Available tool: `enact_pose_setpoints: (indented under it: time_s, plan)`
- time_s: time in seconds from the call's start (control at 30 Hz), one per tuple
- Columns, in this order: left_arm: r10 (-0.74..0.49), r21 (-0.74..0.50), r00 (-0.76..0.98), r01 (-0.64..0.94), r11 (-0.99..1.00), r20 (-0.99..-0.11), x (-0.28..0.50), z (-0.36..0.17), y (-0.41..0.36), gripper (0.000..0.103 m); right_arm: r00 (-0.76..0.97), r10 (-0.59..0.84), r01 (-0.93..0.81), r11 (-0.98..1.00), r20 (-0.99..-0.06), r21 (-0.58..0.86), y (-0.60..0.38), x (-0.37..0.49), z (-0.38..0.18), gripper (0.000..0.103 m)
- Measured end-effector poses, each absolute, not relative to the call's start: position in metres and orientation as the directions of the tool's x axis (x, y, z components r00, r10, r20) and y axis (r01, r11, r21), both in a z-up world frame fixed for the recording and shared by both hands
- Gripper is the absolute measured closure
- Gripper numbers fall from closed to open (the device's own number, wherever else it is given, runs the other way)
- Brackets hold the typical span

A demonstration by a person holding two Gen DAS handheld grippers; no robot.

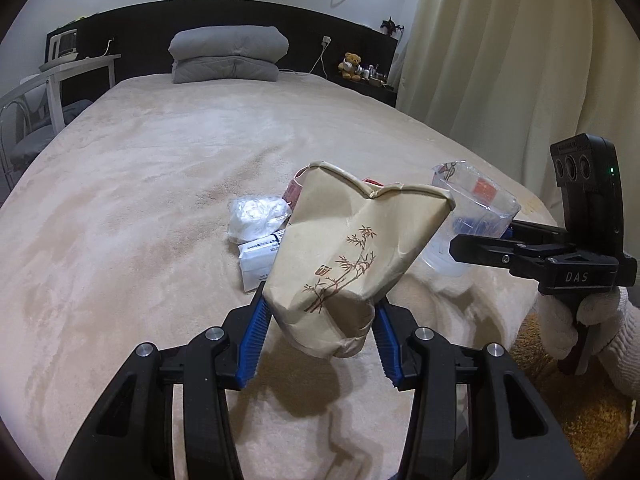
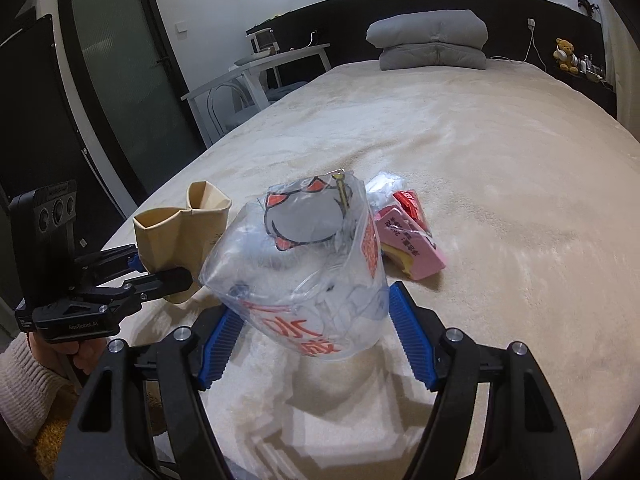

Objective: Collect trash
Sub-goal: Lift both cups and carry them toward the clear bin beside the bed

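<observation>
My left gripper (image 1: 320,320) is shut on a crushed beige paper cup (image 1: 352,248) with a bamboo print, held above the bed; the cup also shows in the right wrist view (image 2: 180,232). My right gripper (image 2: 316,320) is shut on a crumpled clear plastic cup (image 2: 304,256) with a cat print and red lettering, seen in the left wrist view (image 1: 476,208) too. On the bed beyond lie a pink carton (image 2: 412,244), a white plastic wrap (image 1: 256,216) and a white packet (image 1: 258,260).
A beige blanket covers the bed (image 1: 160,200). Grey folded pillows (image 1: 228,56) lie at the dark headboard. A white side table (image 1: 80,68) and a chair stand at the left, a teddy bear (image 1: 352,65) on a shelf and a curtain (image 1: 500,60) at the right.
</observation>
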State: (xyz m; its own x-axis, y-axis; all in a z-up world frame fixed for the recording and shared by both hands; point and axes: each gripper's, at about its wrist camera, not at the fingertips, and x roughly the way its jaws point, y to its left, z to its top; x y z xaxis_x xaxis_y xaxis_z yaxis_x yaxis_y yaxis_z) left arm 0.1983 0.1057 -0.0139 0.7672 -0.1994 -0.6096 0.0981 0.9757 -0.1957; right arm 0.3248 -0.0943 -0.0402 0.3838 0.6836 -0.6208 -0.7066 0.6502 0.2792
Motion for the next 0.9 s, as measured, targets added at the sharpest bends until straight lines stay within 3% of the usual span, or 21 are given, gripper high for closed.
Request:
enact_pose_setpoints:
  time_s: [0.3, 0.9]
  plan:
    - [-0.221, -0.284, 0.807, 0.069, 0.956, -0.547, 0.154, -0.013, 0.083, 0.056, 0.424, 0.698, -0.702, 0.656, -0.577, 0.277, -0.143, 0.283, -0.032, 0.032]
    - [-0.212, -0.341, 0.869, 0.053, 0.938, -0.447, 0.056, -0.014, 0.033, 0.056, 0.475, 0.718, -0.712, 0.654, -0.509, 0.256, -0.212, 0.193, -0.023, 0.032]
